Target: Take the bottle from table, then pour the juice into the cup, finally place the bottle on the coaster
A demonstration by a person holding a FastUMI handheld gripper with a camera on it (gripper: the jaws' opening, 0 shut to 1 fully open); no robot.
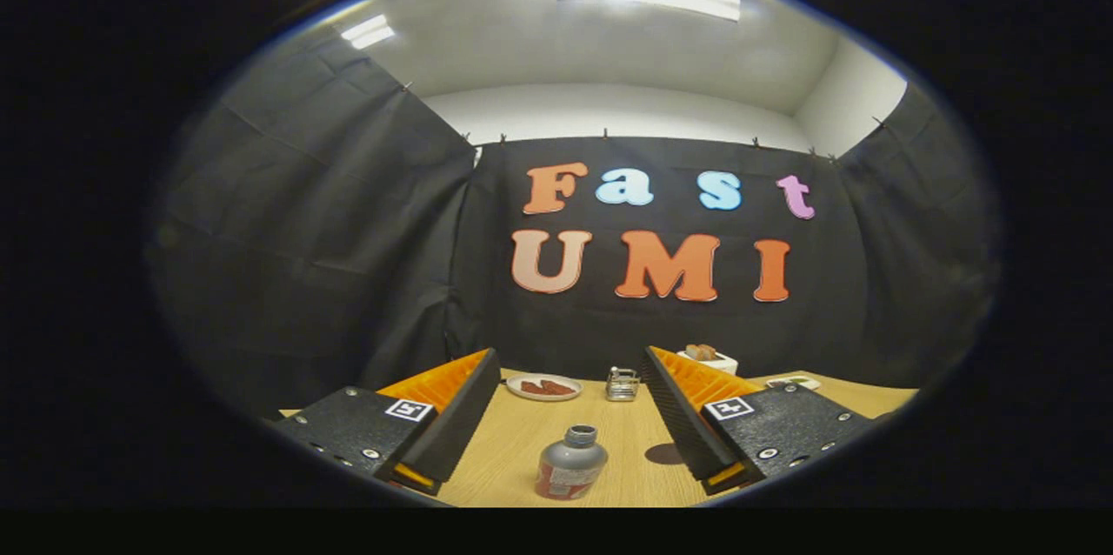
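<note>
A small grey bottle [570, 466] with a red label stands upright on the wooden table [522, 442], its mouth uncapped. It sits between my two fingers, nearer the gripper body than the tips, and touches neither. My gripper [569, 359] is open wide, held low over the table. Beyond the fingertips, near the back of the table, stands a small clear glass cup [622, 384]. A flat dark brown round patch [664, 453], perhaps the coaster, lies right of the bottle, partly hidden by the right finger.
A white plate [543, 386] with reddish food lies left of the cup. A white bowl [709, 360] with something brown in it stands at the back right, and a flat pale item [793, 382] lies further right. Black cloth walls close in the table.
</note>
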